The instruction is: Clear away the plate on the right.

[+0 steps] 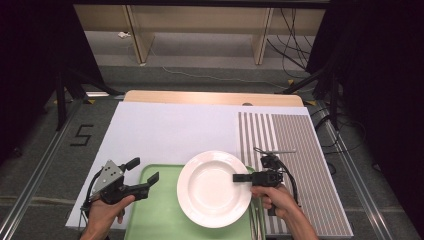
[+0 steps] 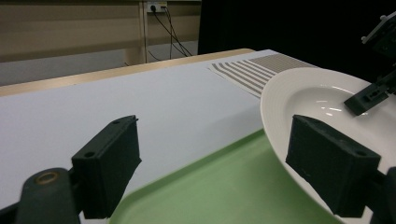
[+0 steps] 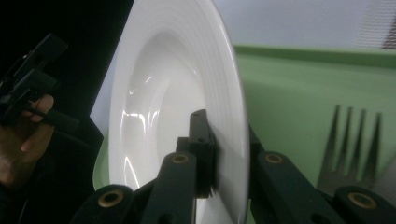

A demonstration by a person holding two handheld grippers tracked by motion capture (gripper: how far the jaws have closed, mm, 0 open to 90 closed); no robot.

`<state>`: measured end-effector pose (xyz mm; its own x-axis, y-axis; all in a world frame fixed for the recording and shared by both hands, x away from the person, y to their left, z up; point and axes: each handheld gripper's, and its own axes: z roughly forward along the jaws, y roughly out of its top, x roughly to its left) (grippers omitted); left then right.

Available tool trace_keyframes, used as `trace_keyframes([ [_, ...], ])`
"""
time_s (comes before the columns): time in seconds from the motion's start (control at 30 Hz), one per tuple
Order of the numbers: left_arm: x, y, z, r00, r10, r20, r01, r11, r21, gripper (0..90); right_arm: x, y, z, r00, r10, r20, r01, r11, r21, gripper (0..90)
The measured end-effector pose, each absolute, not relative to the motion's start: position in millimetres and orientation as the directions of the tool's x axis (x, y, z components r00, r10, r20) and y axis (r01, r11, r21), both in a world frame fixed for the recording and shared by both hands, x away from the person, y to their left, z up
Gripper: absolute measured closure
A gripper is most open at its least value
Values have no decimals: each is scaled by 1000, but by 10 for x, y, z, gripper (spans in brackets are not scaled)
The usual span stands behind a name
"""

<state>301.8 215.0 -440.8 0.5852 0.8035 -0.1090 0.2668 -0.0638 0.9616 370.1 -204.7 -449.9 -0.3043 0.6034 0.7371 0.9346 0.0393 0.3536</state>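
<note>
White china, the plate sits at lower centre of the high view over the green tray, its right rim pinched between the closed jaws of the right gripper, while the left gripper, jaws spread and empty, waits off the plate's left rim. The right gripper view adds 1 thing: a fork lies on the tray at the frame's lower right, past the plate.
</note>
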Motion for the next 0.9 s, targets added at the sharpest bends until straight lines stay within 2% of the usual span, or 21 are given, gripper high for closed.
trace_keyframes([
  [0.3, 3016, 2149, -4407, 587, 803, -108, 265, -64, 962, 165, 3686, -1770, -4567, -344, 596, 726, 931, 119, 344, 830],
  [0.9, 3014, 2141, -4408, 591, 799, -107, 264, -67, 962, 164, 3681, -1532, -4672, -361, 594, 719, 931, 178, 320, 826],
])
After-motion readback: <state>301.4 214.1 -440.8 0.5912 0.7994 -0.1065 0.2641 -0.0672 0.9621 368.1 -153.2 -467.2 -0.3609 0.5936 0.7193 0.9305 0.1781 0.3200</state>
